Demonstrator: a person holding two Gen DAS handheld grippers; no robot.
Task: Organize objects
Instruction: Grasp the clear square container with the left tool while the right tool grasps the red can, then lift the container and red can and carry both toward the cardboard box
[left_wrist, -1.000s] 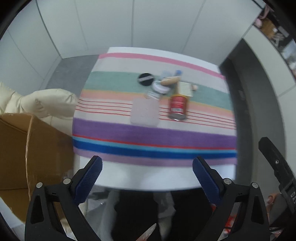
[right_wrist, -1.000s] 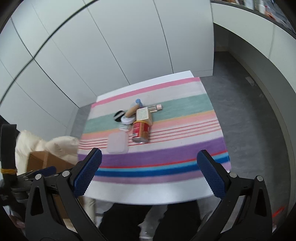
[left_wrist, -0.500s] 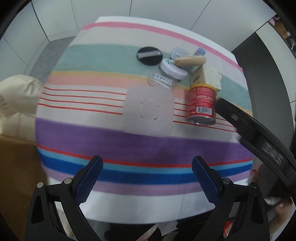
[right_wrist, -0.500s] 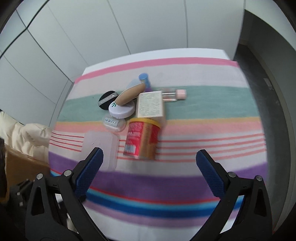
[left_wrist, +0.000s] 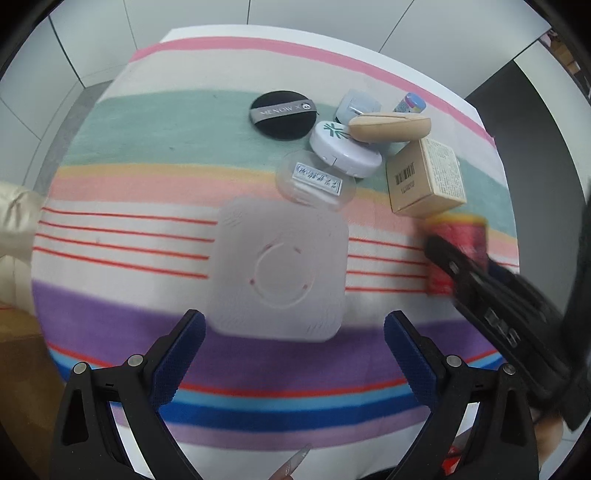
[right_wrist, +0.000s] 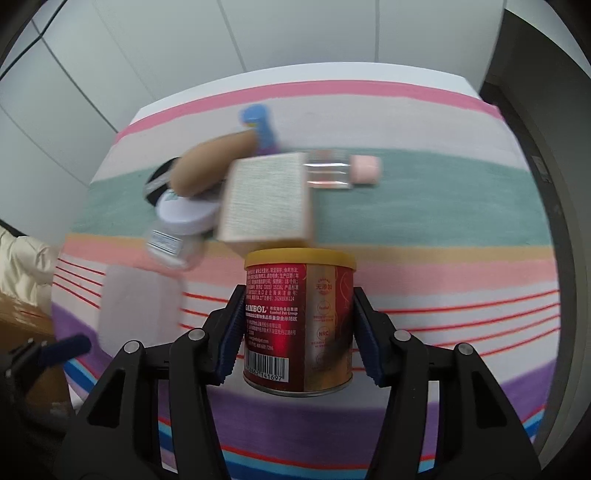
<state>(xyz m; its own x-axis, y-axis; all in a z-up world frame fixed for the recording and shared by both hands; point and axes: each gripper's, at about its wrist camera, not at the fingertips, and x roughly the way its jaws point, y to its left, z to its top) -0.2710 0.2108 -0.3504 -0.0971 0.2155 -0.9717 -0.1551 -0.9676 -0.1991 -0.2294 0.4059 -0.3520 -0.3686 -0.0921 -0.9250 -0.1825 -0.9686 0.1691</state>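
Note:
A red can (right_wrist: 299, 325) with a yellow rim stands upright on the striped cloth (right_wrist: 461, 206). My right gripper (right_wrist: 298, 325) straddles it, its jaws closing, and both blue pads touch the can's sides. In the left wrist view the can (left_wrist: 458, 236) is half hidden behind the right gripper (left_wrist: 498, 295). My left gripper (left_wrist: 291, 332) hangs open just short of a translucent square lid (left_wrist: 280, 269), with nothing between its fingers. Behind lie a clear round case (left_wrist: 317, 181), a white compact (left_wrist: 343, 147), a black puff (left_wrist: 283, 114), a beige tube (left_wrist: 389, 127) and a cardboard box (left_wrist: 424, 177).
A pink-capped vial (right_wrist: 343, 171) and a blue-capped bottle (right_wrist: 258, 125) lie at the back of the pile. A brown carton (left_wrist: 18, 350) and a cream jacket (left_wrist: 14, 218) sit off the table's left edge. White wall panels stand behind the table.
Both grippers have come down close to the table. The right gripper's jaws went from wide open to narrowed around the red can. The left gripper stayed open.

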